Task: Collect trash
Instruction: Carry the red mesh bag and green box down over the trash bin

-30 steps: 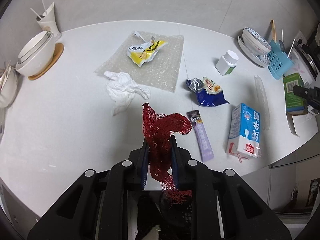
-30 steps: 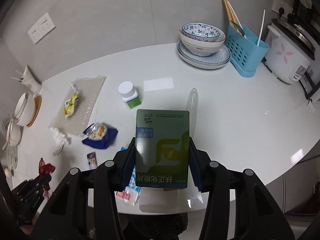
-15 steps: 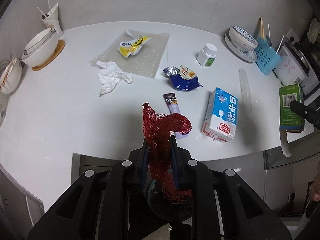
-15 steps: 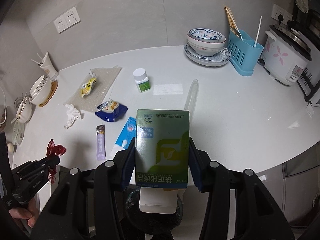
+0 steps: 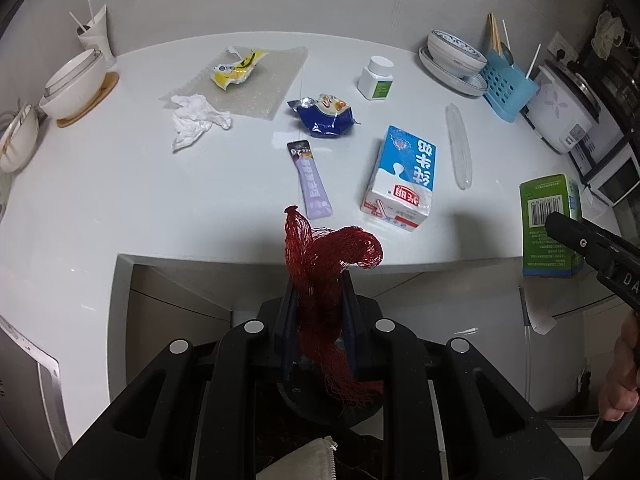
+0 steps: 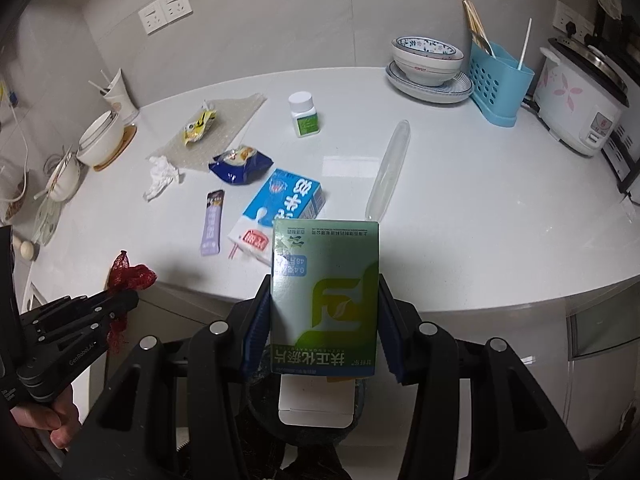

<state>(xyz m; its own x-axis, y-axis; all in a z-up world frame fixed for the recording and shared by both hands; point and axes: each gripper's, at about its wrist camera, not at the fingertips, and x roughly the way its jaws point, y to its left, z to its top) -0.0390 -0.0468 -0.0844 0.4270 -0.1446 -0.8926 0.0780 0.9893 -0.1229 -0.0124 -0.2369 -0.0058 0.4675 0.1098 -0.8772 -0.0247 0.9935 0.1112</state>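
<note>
On your left, your left gripper [image 5: 318, 304] is clamped on the red mesh net bag [image 5: 320, 252], limp and light, off the counter's near edge. Rightward, your right gripper [image 6: 322, 308] squeezes the green medicine box [image 6: 325, 296] by its side walls; thin card, likely crushable, so grip gently.

Dim, cool light; sharp focus; edges fisheye-bent.

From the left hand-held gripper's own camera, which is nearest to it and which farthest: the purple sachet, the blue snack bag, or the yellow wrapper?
1. Purple sachet: just ahead of the left hand-held gripper, near the counter edge.
2. Blue snack bag: farther back, mid-counter.
3. Yellow wrapper: farthest, back left, on the bubble wrap.
</note>
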